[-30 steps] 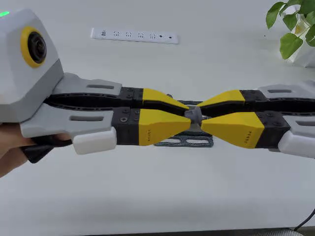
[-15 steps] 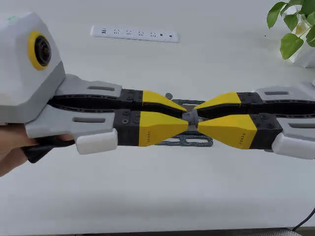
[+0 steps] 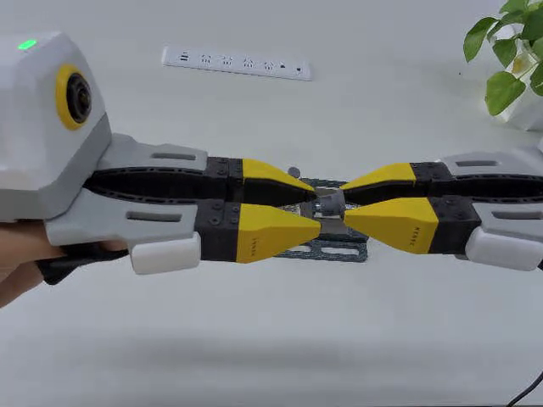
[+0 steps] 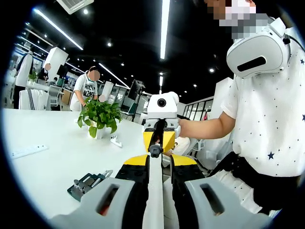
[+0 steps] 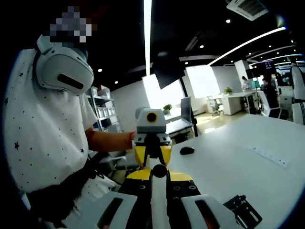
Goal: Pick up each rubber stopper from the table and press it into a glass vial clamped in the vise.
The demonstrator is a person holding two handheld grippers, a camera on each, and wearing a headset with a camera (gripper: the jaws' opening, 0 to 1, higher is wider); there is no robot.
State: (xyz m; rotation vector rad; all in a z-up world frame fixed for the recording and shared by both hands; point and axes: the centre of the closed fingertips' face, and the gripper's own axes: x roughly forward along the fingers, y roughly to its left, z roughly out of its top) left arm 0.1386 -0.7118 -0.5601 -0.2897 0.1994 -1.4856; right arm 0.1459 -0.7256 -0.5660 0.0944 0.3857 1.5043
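Broad white desk (image 3: 254, 339) under everything. Above its middle, left tool (image 3: 317, 209) and right tool (image 3: 344, 202) set nose to nose and level, each pressed nearly together and pinching the same grey stopper (image 3: 331, 203) from opposite sides. Likely a two-sided hold for squaring it before the push down, or a pass from one to the other; hard to tell which. Directly beneath, dark vise (image 3: 335, 248) flat on the desk, placed centrally for reach from both sides. Stopper held just above the vise, apparently not yet seated; vial hidden under the tips, so no telling where its mouth lies. For moving: plenty of bare desk toward the near edge and to the left. Power strip (image 3: 236, 63) well apart at the far side, plant (image 3: 509, 59) off at the far right, neither in the way. Tightest spot at the tips themselves, almost touching, with little slack for tilting without a knock against the vise.
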